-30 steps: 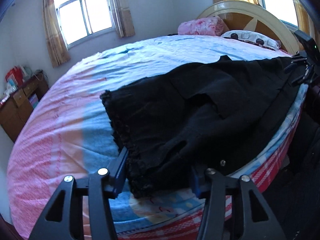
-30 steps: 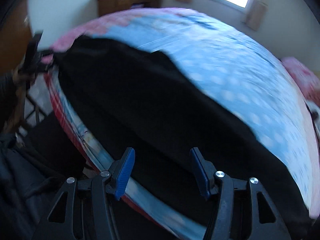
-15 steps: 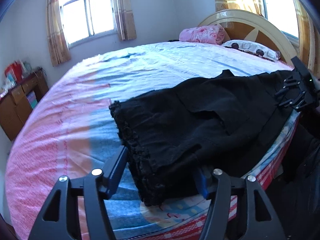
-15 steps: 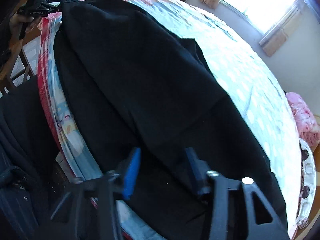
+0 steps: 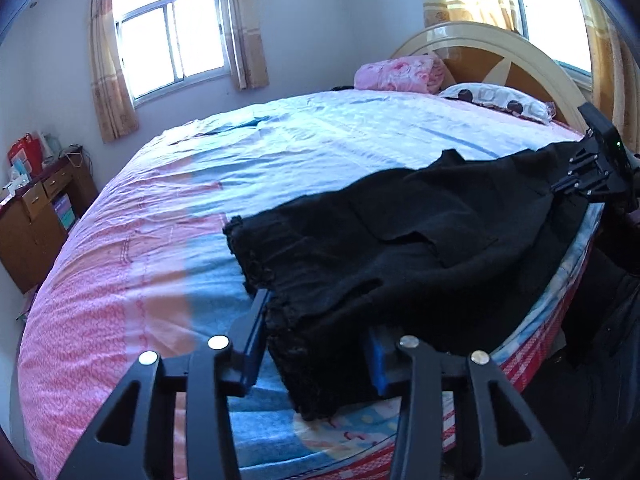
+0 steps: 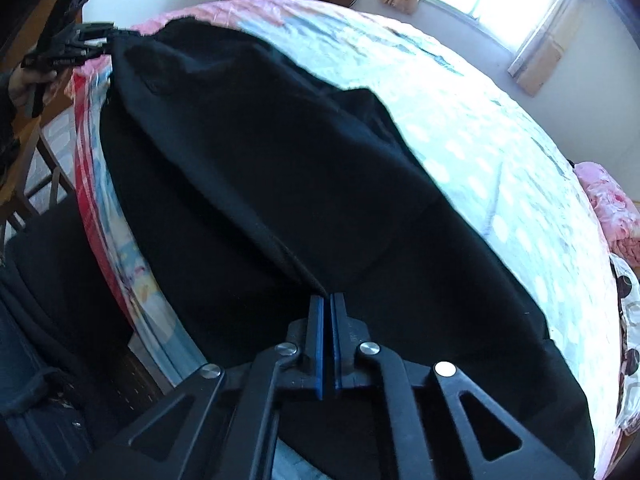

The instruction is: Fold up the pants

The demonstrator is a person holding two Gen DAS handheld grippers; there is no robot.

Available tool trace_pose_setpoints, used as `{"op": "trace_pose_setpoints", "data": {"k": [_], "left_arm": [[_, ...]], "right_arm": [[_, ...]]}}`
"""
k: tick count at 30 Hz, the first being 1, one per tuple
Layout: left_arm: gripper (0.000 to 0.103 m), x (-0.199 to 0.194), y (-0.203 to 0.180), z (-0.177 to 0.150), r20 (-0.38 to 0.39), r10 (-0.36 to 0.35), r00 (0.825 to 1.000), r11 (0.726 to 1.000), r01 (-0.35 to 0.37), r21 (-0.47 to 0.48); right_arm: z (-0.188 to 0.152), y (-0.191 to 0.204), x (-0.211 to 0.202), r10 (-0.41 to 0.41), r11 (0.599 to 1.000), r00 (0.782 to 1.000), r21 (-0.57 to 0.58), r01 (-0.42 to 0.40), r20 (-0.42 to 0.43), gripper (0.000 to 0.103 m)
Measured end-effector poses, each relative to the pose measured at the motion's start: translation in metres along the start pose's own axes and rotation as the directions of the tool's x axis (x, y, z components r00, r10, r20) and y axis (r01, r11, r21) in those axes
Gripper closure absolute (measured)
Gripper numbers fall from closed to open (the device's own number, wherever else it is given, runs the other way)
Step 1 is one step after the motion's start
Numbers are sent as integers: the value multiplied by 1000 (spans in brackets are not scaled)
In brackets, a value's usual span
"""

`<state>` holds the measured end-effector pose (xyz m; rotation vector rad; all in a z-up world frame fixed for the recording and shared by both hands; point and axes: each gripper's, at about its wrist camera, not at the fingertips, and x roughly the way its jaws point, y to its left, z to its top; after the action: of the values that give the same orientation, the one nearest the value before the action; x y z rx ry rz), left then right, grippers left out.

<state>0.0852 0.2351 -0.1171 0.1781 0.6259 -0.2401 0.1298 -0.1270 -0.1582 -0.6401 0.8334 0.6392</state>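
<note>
Black pants lie across the near side of the bed, running from about 7 o'clock up to 2 o'clock in the left wrist view, with a frilled hem at the left end. The left gripper sits at 6 o'clock with its jaws set wide apart, one blue pad on each side of the hem corner; the cloth lies between them and touches both, but is not pinched.

At 3 o'clock in that view the right gripper meets the far end of the pants. In the right wrist view its jaws are nearly together, the blue pads clamped on a raised fold of the black fabric, which spreads from 6 o'clock up to 10 o'clock, where the left gripper is seen at the other end.

The bedspread is pink and pale blue. A pink folded blanket and a spotted pillow rest by the arched headboard at 1 o'clock. A wooden dresser stands at 9 o'clock, a curtained window at 11 o'clock.
</note>
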Motion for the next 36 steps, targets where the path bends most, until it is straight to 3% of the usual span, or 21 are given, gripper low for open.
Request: {"op": "trace_pose_setpoints", "data": {"k": [5, 8, 11, 19, 22, 24, 27, 29, 31, 36], "left_arm": [[58, 3, 9, -6, 0, -3, 1000, 1000, 3, -12], [58, 22, 10, -21, -58, -26, 998, 999, 25, -24], [58, 27, 11, -32, -62, -48, 997, 998, 46, -44], [58, 22, 10, -39, -65, -46, 997, 998, 43, -43], [47, 21, 12, -40, -69, -24, 997, 999, 21, -43], [21, 18, 17, -41, -72, 45, 996, 998, -49, -47], [10, 15, 26, -45, -85, 56, 995, 997, -61, -49], [3, 13, 30, -49, -102, 78, 992, 996, -83, -45], [3, 10, 34, -56, -122, 89, 989, 995, -94, -35], [3, -4, 50, -72, -150, 178, 973, 981, -188, -53]], "right_arm": [[-1, 4, -30, 78, 997, 997, 13, -78, 19, 101], [-8, 16, -21, 102, 994, 994, -25, -103, -26, 101], [-16, 33, 6, 115, 991, 988, -64, -122, -105, 101], [-15, 18, 0, 153, 987, 982, -39, -159, -113, 101], [-20, 25, 12, 160, 981, 973, -80, -175, -164, 100], [-18, 24, 7, 172, 979, 971, -81, -187, -167, 96], [-16, 21, 0, 188, 973, 968, -99, -206, -166, 94], [-15, 18, -5, 213, 969, 963, -94, -230, -168, 87], [-10, 8, -16, 241, 966, 961, -66, -252, -136, 62], [10, -28, -45, 328, 943, 945, 51, -328, 7, 57]]}}
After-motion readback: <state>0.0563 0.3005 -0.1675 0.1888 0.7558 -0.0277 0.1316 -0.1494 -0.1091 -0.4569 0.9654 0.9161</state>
